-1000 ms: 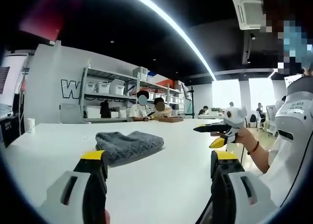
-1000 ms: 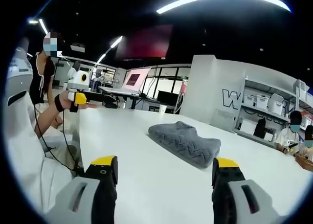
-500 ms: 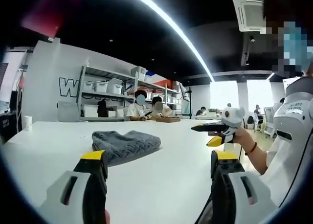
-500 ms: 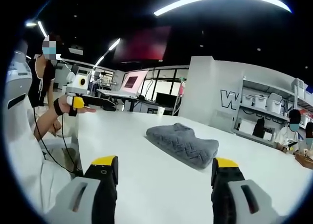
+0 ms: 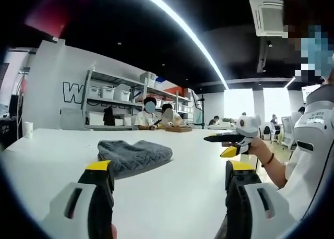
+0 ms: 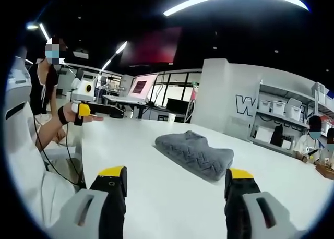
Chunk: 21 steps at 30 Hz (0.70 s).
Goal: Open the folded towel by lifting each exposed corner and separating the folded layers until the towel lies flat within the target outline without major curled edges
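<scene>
Over the last second my two cameras have sunk a little toward the tabletop; the towel [image 5: 134, 156] itself lies where it lay, a grey folded bundle on the white table [image 5: 182, 187]. From my left gripper [image 5: 169, 179] it sits at about eleven o'clock, just past the left jaw tip; from my right gripper [image 6: 175, 184] the towel [image 6: 194, 153] sits at about one o'clock, near the right jaw tip. Both of my tools stand with jaws wide apart and nothing between them, well short of the cloth. In the left gripper view my other hand [image 5: 259, 146] carries the right gripper in at three o'clock, held level above the table edge.

As I judge it, the task has hardly begun: the towel is fully folded, layers stacked, no corner lifted, and I can make out no target outline on the table. Everything remains, finding an exposed corner, raising it, peeling the layers apart and smoothing it flat

Farther off at twelve o'clock stand shelves [image 5: 120, 106] with bins, and seated people [image 5: 159, 116]
</scene>
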Each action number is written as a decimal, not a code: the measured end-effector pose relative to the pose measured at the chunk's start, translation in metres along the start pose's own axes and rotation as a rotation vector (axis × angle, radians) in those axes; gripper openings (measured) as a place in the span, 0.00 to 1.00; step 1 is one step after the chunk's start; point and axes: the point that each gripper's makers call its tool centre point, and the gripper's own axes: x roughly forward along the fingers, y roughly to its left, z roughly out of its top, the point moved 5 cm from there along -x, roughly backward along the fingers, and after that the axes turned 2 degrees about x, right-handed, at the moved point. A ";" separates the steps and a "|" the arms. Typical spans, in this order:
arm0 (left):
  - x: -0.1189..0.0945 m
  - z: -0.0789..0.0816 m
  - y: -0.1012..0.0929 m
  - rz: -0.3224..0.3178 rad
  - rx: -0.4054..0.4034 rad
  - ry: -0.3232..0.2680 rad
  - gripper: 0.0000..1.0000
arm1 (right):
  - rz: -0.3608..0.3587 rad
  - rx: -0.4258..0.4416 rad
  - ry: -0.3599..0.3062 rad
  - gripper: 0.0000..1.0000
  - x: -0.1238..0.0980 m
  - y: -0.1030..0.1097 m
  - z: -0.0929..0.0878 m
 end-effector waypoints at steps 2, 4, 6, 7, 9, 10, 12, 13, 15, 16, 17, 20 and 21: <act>0.000 -0.001 0.003 0.007 -0.015 -0.003 0.86 | -0.002 0.001 0.001 0.75 0.001 -0.001 0.000; 0.000 -0.001 0.004 0.004 -0.038 -0.022 0.86 | -0.011 -0.006 0.007 0.75 0.002 -0.004 0.000; 0.001 -0.002 0.004 -0.004 -0.048 -0.019 0.86 | -0.017 -0.006 0.008 0.75 0.003 -0.005 -0.001; 0.001 -0.002 0.005 0.000 -0.047 -0.019 0.86 | -0.014 -0.005 0.009 0.75 0.004 -0.006 -0.001; 0.003 -0.002 0.006 0.007 -0.035 -0.015 0.86 | -0.009 0.000 0.011 0.75 0.005 -0.006 -0.001; 0.004 -0.002 0.007 0.008 -0.038 -0.015 0.86 | -0.007 0.000 0.008 0.75 0.006 -0.006 -0.001; 0.007 -0.003 0.008 0.002 -0.060 -0.020 0.86 | -0.003 0.007 0.012 0.75 0.009 -0.007 0.000; 0.008 -0.003 0.008 -0.001 -0.059 -0.019 0.86 | -0.003 0.005 0.012 0.75 0.009 -0.007 0.000; 0.011 -0.004 0.009 0.001 -0.049 -0.005 0.86 | -0.005 0.008 -0.001 0.74 0.010 -0.009 0.003; 0.012 -0.004 0.009 0.003 -0.046 0.001 0.86 | -0.004 0.013 -0.003 0.74 0.010 -0.010 0.004; 0.012 -0.004 0.009 0.002 -0.039 0.004 0.86 | -0.003 0.016 -0.003 0.74 0.011 -0.011 0.004; 0.013 -0.002 0.010 -0.001 -0.037 0.004 0.86 | -0.002 0.013 -0.005 0.74 0.013 -0.012 0.006; 0.014 -0.001 0.011 0.000 -0.036 0.000 0.86 | -0.002 0.014 -0.001 0.74 0.014 -0.012 0.005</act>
